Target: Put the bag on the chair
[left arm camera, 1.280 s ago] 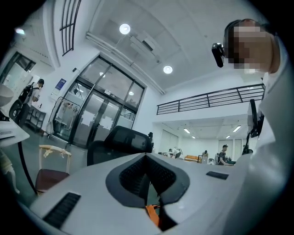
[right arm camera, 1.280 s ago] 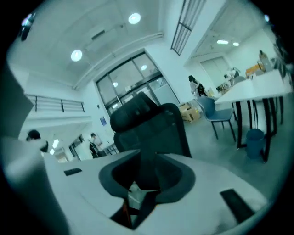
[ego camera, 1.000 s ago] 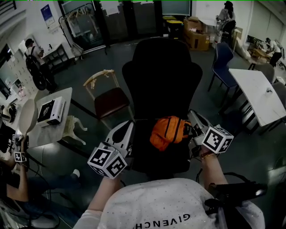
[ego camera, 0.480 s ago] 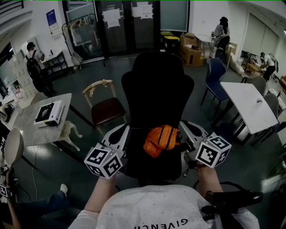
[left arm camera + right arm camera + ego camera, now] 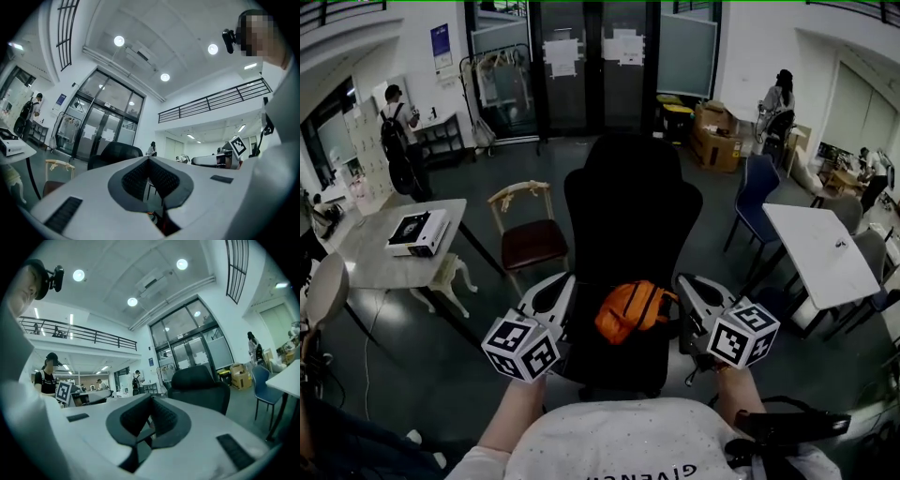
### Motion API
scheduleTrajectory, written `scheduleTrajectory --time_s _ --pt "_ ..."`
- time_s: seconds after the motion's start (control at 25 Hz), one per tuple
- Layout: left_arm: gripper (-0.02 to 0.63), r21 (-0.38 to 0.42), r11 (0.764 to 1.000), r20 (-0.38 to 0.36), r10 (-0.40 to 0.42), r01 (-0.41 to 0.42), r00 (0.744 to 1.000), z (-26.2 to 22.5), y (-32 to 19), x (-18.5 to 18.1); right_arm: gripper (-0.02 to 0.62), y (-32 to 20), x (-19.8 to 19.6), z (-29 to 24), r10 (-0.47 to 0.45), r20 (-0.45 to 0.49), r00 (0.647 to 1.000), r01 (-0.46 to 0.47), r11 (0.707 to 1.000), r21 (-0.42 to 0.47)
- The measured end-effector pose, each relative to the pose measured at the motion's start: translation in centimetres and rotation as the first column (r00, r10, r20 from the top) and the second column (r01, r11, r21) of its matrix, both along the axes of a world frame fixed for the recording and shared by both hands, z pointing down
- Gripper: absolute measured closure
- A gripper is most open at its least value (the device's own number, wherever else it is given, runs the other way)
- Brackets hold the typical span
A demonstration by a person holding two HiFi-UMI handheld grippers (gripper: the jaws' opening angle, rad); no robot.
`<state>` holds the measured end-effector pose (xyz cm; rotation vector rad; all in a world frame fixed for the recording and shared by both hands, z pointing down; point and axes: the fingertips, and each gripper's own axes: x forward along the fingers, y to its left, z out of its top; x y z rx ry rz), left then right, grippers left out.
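Left gripper (image 5: pixel 562 285), right gripper (image 5: pixel 686 286): jaws together

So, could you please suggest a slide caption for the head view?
Orange bag on the black chair seat, flanked by the shut left gripper and right gripper.

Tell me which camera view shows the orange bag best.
The head view: the orange bag lies whole on the black chair. The left gripper view shows perhaps an orange sliver low down; the right gripper view shows none.
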<state>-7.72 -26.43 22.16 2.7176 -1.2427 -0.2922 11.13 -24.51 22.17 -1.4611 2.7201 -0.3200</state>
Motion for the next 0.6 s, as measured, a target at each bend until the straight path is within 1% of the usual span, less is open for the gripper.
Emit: scheduleTrajectory --time_s 0.2,0.32,0.44,0.6 --pt "0.606 -0.018 1.000 -0.002 -0.012 0.012 1.000 1.7 3.8 2.2 0.592 4.1 2.6 2.8 -0.001 0.001 1.000 0.001 0.999 -0.040" --pt "0.606 -0.019 1.000 0.010 -0.013 0.013 1.000 1.7 5.6 3.7 0.592 5.6 3.8 2.9 -0.012 -0.003 1.000 0.011 0.999 -0.043" --pt "0.606 -0.020 1.000 0.011 -0.021 0.021 1.000 1.3 8.0 4.5 0.592 7.5 4.3 2.6 -0.025 -0.012 1.000 0.025 0.999 -0.046" --pt "0.606 -0.058 0.998 0.005 -0.014 0.014 1.000 2.8 12.3 5.0 0.592 11.7 3.9 4.5 -0.038 -0.027 0.999 0.035 0.995 -0.090"
